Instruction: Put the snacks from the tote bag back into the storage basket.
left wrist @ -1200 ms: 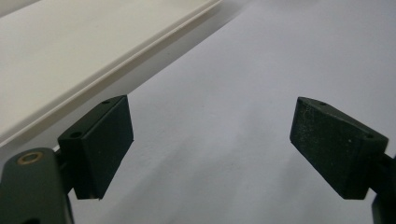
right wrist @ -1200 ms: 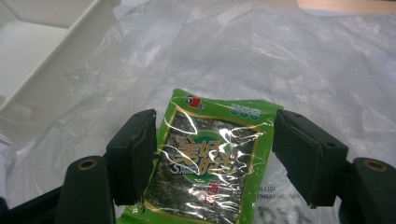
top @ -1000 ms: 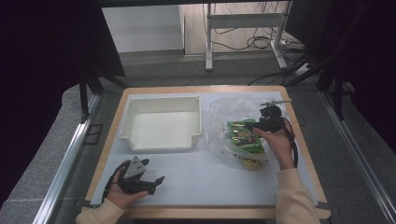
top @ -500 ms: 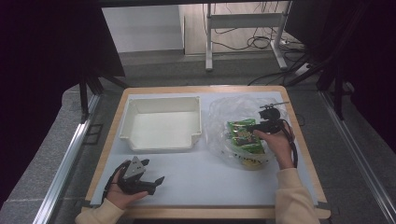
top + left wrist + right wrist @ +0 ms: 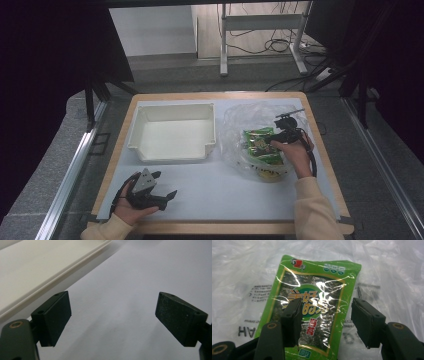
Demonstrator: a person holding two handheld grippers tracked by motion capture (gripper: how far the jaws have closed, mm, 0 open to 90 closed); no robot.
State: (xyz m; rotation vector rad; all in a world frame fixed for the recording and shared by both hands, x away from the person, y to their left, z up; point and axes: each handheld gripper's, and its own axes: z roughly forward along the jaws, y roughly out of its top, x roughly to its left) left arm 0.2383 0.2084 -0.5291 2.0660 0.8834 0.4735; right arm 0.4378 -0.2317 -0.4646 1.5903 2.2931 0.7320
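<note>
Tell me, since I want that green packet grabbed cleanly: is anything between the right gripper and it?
Yes. The green packet lies inside a clear plastic bag, whose film covers its face. The open right gripper hovers over it, so the jaws would meet plastic first.

The glossy green foil snack packet (image 5: 312, 310) carries large orange-yellow Chinese characters across its middle, red ones below, and a small red-and-white logo at its top left corner; none can be read with certainty. The crinkled clear plastic bag (image 5: 244, 290) under it bears printed black capitals "HA", seen upside down, and blocks of fine print too small to read.
</note>
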